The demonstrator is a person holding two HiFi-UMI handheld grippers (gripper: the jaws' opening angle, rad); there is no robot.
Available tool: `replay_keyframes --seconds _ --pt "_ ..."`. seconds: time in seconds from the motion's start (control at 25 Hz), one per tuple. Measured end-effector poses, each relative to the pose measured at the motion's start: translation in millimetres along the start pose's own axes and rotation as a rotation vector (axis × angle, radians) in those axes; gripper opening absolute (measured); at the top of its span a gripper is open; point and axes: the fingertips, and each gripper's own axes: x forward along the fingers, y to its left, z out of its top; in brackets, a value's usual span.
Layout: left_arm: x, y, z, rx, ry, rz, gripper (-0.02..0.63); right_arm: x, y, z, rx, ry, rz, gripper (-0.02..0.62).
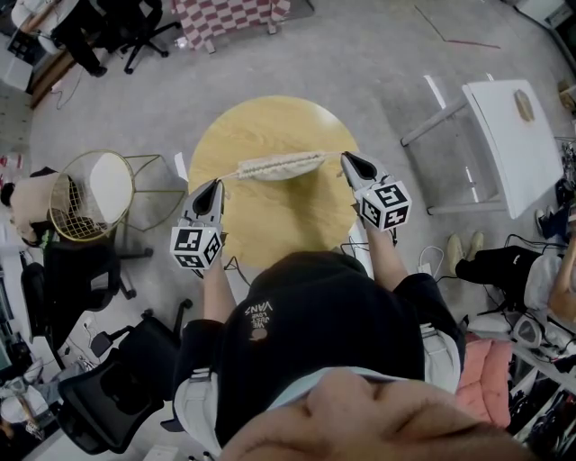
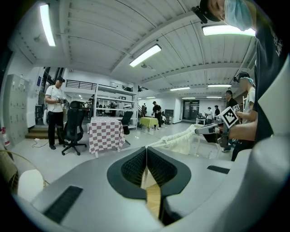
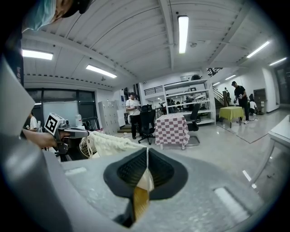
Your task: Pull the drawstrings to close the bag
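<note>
A cream knitted bag (image 1: 279,167) hangs gathered into a narrow strip above the far part of the round wooden table (image 1: 270,225), stretched between both grippers. My left gripper (image 1: 218,184) is shut on the drawstring at the bag's left end. At the right end, my right gripper (image 1: 345,158) is shut on the other drawstring. In the left gripper view the jaws (image 2: 146,149) pinch a thin cream cord that runs to the bag (image 2: 181,142), with the right gripper (image 2: 213,129) beyond. The right gripper view shows its jaws (image 3: 147,152) clamped on cream cord leading to the bag (image 3: 108,142) and the left gripper (image 3: 68,132).
A gold wire basket stool (image 1: 90,194) stands left of the table. A white table (image 1: 513,135) is at the right. Black office chairs (image 1: 117,378) sit near my left side. A checkered table (image 1: 229,18) is far back. Cables lie on the floor.
</note>
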Motion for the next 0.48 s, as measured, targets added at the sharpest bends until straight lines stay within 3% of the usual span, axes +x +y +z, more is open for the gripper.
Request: replay_keyframes --seconds 0.48 --pt "-4 6 -4 -0.028 0.006 0.017 0.017 -4 -13 -7 0.031 0.013 -0.037 0.003"
